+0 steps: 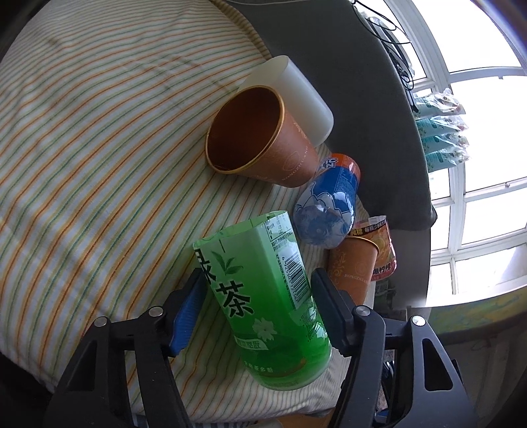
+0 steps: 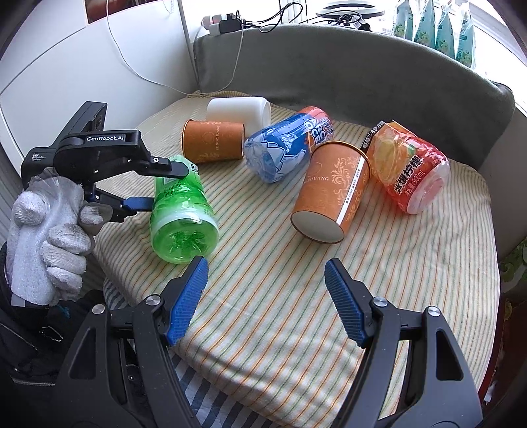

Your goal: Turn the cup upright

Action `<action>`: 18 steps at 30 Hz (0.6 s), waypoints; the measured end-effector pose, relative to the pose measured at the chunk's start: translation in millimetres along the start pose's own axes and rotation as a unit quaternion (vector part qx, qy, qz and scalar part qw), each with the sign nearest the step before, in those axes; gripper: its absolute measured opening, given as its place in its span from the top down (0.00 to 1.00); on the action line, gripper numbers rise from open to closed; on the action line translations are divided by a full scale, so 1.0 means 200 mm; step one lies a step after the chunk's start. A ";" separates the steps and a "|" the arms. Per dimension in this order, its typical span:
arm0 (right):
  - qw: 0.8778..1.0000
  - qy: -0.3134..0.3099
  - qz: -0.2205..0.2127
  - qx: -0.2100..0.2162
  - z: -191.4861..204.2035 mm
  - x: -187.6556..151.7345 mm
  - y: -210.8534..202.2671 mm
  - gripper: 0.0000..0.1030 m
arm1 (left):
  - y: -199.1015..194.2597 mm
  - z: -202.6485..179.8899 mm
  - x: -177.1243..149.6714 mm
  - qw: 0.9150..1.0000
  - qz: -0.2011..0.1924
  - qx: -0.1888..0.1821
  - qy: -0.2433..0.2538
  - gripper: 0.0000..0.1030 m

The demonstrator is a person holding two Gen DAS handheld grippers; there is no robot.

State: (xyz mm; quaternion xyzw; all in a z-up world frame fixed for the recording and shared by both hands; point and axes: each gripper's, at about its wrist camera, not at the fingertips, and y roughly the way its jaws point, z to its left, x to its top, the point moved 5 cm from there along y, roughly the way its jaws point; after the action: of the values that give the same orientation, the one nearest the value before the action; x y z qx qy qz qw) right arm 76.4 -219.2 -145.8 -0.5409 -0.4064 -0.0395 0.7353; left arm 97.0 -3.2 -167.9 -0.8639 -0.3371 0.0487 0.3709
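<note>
A green cut-bottle cup lies tilted on the striped cushion. My left gripper is shut on it, one finger on each side. Several other cups lie on their sides: a far orange paper cup, a white cup, a blue cup, a near orange paper cup and a red-orange cup. My right gripper is open and empty, low over the cushion's front.
A grey padded backrest curves behind the cushion. Cables and a power strip lie behind it. Packets stand on the window sill at the right. A gloved hand holds the left gripper.
</note>
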 end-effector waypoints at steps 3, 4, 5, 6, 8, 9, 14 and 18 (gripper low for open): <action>1.000 0.002 -0.001 -0.001 0.00 0.00 0.00 0.26 | 0.00 -0.02 0.00 1.000 -0.006 -0.002 0.012 0.40; 1.000 0.003 -0.002 -0.001 -0.01 0.00 0.00 0.26 | -0.01 -0.03 0.00 1.000 -0.008 -0.002 0.018 0.40; 1.000 0.004 -0.002 -0.002 -0.01 0.00 0.00 0.26 | -0.01 -0.03 0.00 1.000 -0.010 -0.002 0.022 0.41; 1.000 0.005 -0.003 -0.003 -0.01 0.00 -0.01 0.26 | -0.01 -0.04 0.00 1.000 -0.011 -0.002 0.026 0.41; 1.000 0.005 -0.004 -0.004 -0.01 0.00 -0.01 0.26 | -0.02 -0.05 0.01 0.999 -0.017 0.000 0.038 0.42; 1.000 0.005 -0.004 -0.005 -0.01 0.00 -0.01 0.26 | -0.02 -0.05 0.01 0.999 -0.018 0.000 0.040 0.42; 1.000 0.008 -0.007 -0.008 -0.02 0.01 -0.01 0.26 | -0.05 -0.08 0.01 0.998 -0.034 0.002 0.059 0.43; 1.000 0.011 -0.008 -0.009 -0.02 0.01 -0.01 0.26 | -0.08 -0.12 0.02 0.995 -0.052 0.008 0.090 0.43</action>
State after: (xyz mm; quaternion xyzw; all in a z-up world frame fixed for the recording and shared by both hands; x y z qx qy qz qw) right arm 79.3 -222.0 -143.3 -0.5441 -0.4022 -0.0544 0.7343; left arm 99.8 -7.6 -139.6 -0.8431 -0.3463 -0.0455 0.4089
